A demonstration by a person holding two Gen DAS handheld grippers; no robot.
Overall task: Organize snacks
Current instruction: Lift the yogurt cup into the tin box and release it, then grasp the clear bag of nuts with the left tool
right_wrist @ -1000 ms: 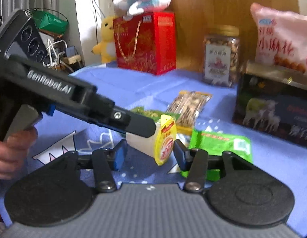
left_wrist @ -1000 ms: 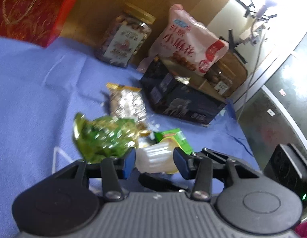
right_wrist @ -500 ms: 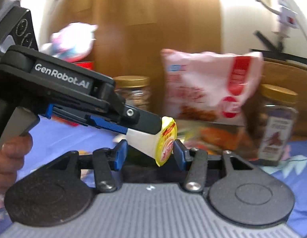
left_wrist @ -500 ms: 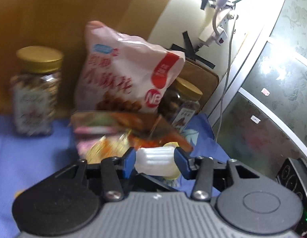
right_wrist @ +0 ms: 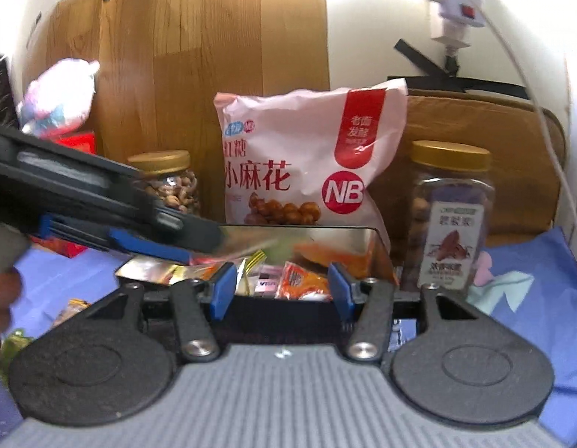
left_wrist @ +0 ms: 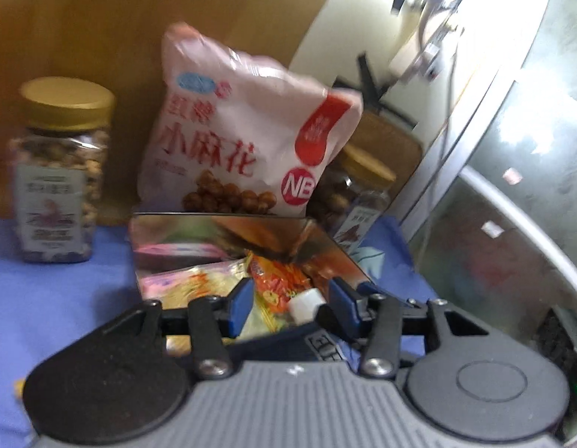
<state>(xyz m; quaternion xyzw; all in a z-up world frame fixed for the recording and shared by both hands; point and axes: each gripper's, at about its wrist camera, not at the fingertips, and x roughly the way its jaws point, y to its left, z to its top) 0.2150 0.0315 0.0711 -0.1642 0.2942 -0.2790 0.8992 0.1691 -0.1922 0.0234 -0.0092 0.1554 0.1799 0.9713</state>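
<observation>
Hovering over the open tin box (left_wrist: 214, 231), both the left claw (left_wrist: 288, 304) and right claw (right_wrist: 281, 291) gape released; the jelly cup (left_wrist: 305, 304) lies inside among snack packets (right_wrist: 301, 283); beyond stands a pink bag (right_wrist: 307, 156).

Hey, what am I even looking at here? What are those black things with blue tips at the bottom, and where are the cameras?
There is no robot. A person holds two hand tools, each with two pinching fingers and a camera that looks along them. One picture looks out from the left gripper, the other from the right gripper. Both are open and grip nothing. On the blue cloth stands a pink snack bag, with a left jar and a right jar beside it. In front is an open box that holds wrapped snacks. A small white cup lies loose between the left gripper's fingers, over the box.
</observation>
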